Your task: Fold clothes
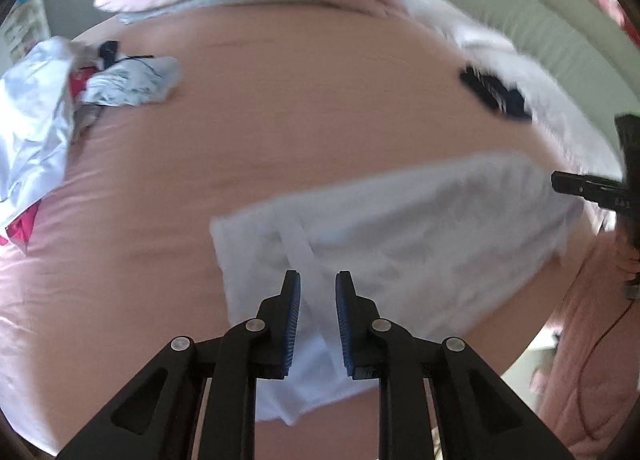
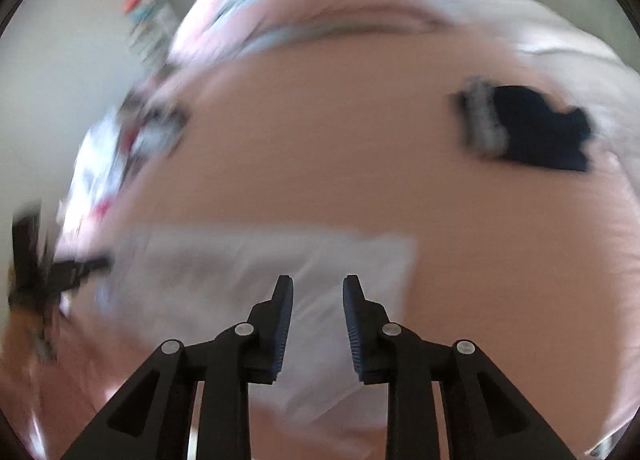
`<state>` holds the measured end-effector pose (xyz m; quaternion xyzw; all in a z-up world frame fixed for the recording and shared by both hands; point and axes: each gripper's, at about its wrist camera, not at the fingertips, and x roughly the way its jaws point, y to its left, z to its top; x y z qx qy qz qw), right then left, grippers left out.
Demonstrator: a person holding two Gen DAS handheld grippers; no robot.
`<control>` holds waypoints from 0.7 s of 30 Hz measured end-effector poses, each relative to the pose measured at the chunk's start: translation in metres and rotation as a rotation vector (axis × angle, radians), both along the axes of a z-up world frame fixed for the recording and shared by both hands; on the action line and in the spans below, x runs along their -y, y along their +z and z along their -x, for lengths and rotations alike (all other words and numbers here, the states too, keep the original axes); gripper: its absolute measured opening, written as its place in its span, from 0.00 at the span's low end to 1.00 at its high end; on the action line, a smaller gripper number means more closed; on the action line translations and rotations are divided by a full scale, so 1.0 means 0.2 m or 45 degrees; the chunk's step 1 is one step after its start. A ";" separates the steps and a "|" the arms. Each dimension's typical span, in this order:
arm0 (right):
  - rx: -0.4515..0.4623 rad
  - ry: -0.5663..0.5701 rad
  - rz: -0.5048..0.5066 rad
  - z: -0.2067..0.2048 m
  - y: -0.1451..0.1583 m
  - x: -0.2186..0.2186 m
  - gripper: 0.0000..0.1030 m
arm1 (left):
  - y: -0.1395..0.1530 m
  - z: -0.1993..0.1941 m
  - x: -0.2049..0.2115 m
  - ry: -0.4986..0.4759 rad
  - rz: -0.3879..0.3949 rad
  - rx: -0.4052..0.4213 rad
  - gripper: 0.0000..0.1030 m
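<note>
1. A white garment (image 1: 400, 228) is laid on the pink bed (image 1: 280, 120), near its front edge.
2. The left gripper (image 1: 318, 312) is held over the garment's left part; a narrow gap is seen between the jaws, with cloth and a white strap (image 1: 300, 248) in it. Whether the pads press on the cloth cannot be told.
3. The right gripper (image 2: 318, 320) is held over the garment's right part, jaws slightly apart; a grip cannot be told, the view being blurred.
4. A dark garment (image 2: 540, 128) is seen toward the bed's far right, a crumpled pile (image 1: 44, 108) at its left edge.
</note>
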<state>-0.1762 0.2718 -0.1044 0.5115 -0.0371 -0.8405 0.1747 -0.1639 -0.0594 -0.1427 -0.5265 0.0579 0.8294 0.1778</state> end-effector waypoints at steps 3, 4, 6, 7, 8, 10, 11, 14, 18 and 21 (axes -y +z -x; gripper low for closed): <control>0.114 0.064 -0.158 -0.06 -0.15 0.13 0.24 | -0.05 -0.04 -0.01 -0.030 0.106 0.010 0.16; 0.122 0.071 -0.172 -0.07 -0.16 0.14 0.24 | -0.05 -0.06 0.01 -0.040 0.123 -0.001 0.17; 0.110 0.144 -0.220 -0.10 -0.15 0.15 0.24 | -0.06 -0.05 0.06 -0.066 0.209 -0.003 0.20; 0.108 0.185 -0.256 -0.12 -0.14 0.15 0.24 | -0.06 -0.04 0.09 -0.083 0.258 -0.003 0.21; 0.118 0.224 -0.305 -0.13 -0.15 0.14 0.24 | -0.05 -0.03 0.11 -0.074 0.278 0.003 0.21; 0.127 0.232 -0.383 -0.12 -0.12 0.11 0.24 | 0.00 -0.01 0.12 -0.046 0.276 -0.013 0.21; 0.121 0.212 -0.387 -0.12 -0.10 0.10 0.24 | 0.03 -0.01 0.09 -0.043 0.225 -0.042 0.21; 0.024 0.179 -0.274 -0.15 0.01 0.16 0.24 | 0.10 -0.04 -0.05 -0.096 0.015 -0.077 0.21; 0.018 0.154 -0.140 -0.15 -0.03 0.32 0.25 | -0.01 -0.02 -0.29 -0.224 0.022 -0.030 0.21; 0.149 0.064 -0.139 -0.04 -0.19 0.29 0.25 | -0.11 -0.04 -0.33 -0.253 0.108 0.052 0.21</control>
